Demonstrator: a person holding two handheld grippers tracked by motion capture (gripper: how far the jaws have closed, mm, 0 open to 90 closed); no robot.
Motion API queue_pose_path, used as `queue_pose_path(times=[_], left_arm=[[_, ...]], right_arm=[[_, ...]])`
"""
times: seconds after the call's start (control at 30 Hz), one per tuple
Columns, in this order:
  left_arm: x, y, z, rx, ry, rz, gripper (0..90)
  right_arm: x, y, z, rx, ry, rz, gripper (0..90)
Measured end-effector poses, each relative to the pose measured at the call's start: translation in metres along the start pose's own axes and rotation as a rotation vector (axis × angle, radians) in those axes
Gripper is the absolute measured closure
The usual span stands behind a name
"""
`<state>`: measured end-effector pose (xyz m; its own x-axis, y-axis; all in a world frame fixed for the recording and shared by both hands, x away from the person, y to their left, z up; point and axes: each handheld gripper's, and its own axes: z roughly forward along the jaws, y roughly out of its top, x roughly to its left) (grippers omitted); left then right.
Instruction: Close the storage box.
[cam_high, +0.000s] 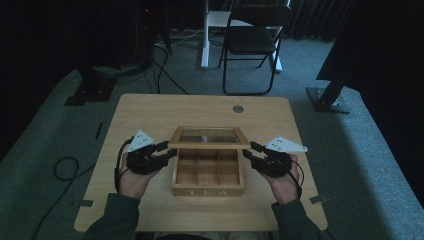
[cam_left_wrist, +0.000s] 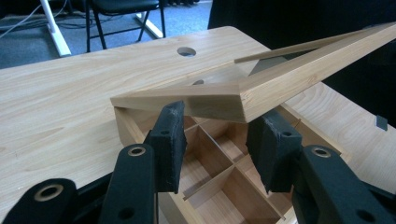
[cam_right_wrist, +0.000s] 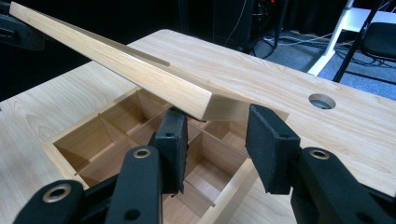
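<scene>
1. Sleeves and two hands enter from the near edge of a pale wooden table (cam_high: 150, 107), which has rounded corners and a round cable hole (cam_high: 238, 108) near its far edge.
2. At left, the left gripper (cam_high: 169, 149) reaches toward the left corner of a raised lid (cam_high: 209, 144). Its jaws stand spread on either side of that corner, apart from the wood, pinching nothing.
3. At centre, a wooden tea box (cam_high: 207, 190) sits on the table. It is marked TEA on its near face and split into square compartments. Its glass-paned lid is tilted up, hinged at the far side.
4. At right, the right gripper (cam_high: 250, 150) meets the lid's right corner. Its jaws are also spread, with the corner just above them, not gripped.
5. Beyond the table lie grey carpet, a black folding chair (cam_high: 252, 42), a white desk leg (cam_high: 205, 35), black cables and dark curtains.
</scene>
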<state>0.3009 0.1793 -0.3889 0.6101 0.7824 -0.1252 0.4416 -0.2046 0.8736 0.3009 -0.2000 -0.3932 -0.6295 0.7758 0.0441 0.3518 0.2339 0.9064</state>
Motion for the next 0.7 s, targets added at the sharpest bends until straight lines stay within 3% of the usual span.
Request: queue_pose_path(times=[0.7], left_arm=[[-0.003,-0.011,0.001,0.003,-0.015,-0.018,57.3]], right_arm=[[0.007,-0.008,0.000,0.023,-0.013,-0.016,58.1]])
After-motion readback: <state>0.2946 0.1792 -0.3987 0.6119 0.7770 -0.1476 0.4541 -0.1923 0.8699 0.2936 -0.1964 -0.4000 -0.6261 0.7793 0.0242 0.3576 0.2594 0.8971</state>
